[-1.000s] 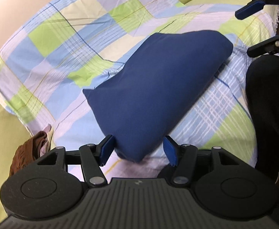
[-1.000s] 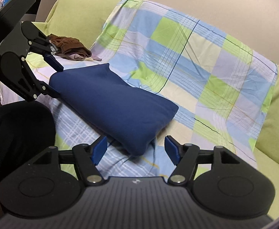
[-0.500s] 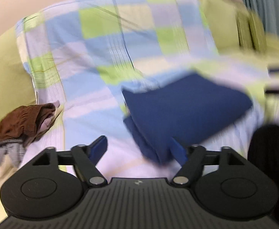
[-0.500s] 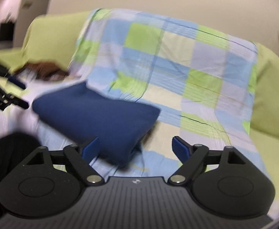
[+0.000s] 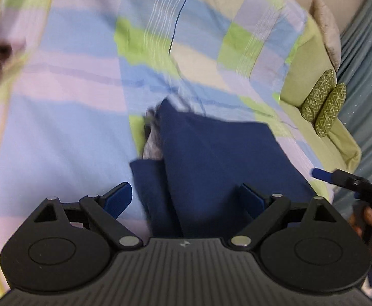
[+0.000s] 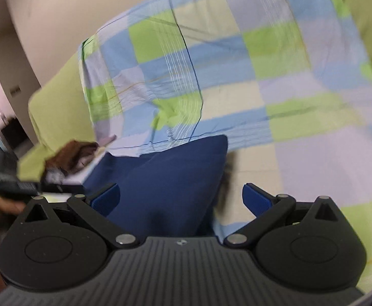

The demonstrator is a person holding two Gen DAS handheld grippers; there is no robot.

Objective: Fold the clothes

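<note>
Folded navy garment (image 5: 219, 158) lies lengthwise away from the camera.

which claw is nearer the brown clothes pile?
Left. The left claw shows right beside the brown clothes pile at the sofa's far end. The right claw, open, sits over the navy garment, further from the pile.

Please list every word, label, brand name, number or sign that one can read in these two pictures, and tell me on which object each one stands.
No readable text in either view.
A small pale emblem, no letters, stands on the ribbed housing of the left gripper and likewise of the right gripper.
The navy garment, checked sheet and patterned cushions carry no words.
The dark objects at the left edge of the right wrist view are too blurred to read.
</note>
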